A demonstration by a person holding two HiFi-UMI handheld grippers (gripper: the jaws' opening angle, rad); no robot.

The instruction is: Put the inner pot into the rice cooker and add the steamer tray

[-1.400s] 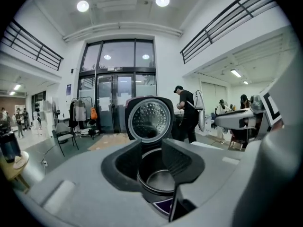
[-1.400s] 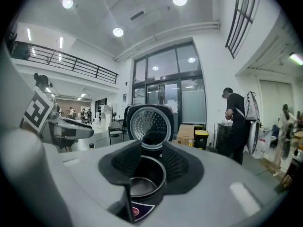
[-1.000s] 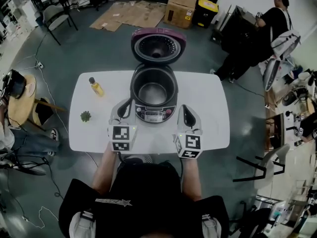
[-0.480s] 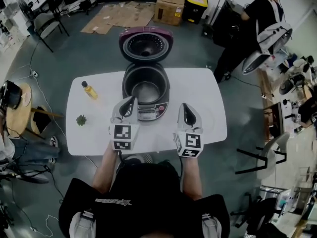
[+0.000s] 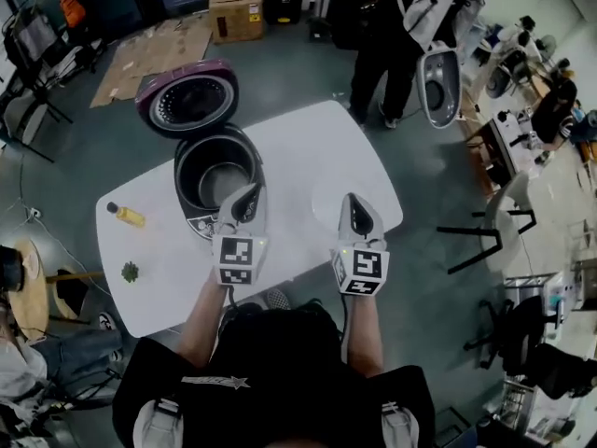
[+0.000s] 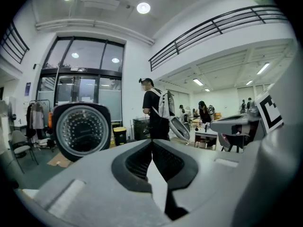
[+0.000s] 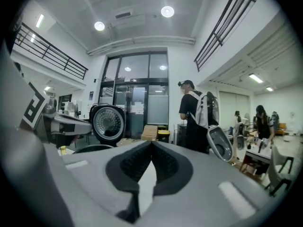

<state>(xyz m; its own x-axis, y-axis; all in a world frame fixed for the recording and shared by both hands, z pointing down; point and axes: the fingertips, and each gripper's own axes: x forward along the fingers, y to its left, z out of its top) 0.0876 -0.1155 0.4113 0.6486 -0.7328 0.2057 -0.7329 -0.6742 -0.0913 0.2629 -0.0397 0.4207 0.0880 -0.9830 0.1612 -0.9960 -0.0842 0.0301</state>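
Observation:
The rice cooker [image 5: 217, 171] stands open on the white table [image 5: 308, 152], its purple lid [image 5: 187, 99] tilted back. A shiny metal inner pot [image 5: 222, 180] shows inside its body. No steamer tray is clearly visible; a faint pale round outline [image 5: 328, 194] lies on the table by my right gripper, and I cannot tell what it is. My left gripper [image 5: 247, 192] is shut and empty, hovering at the cooker's near right rim. My right gripper [image 5: 353, 202] is shut and empty over bare table. The lid [image 6: 81, 129] shows left of my left gripper [image 6: 151, 141], and the lid [image 7: 108, 123] far left of my right gripper [image 7: 151, 143].
A yellow bottle [image 5: 126, 215] and a small green object [image 5: 130, 272] lie on the table's left part. A person with a backpack [image 5: 387, 26] stands beyond the far right corner beside a grey oval shell [image 5: 438, 82]. Chairs and benches crowd the right; cardboard lies on the floor behind.
The view has swung, so the table now lies slanted. Both shut grippers shifted right relative to the cooker, which now sits left of the left gripper instead of between them.

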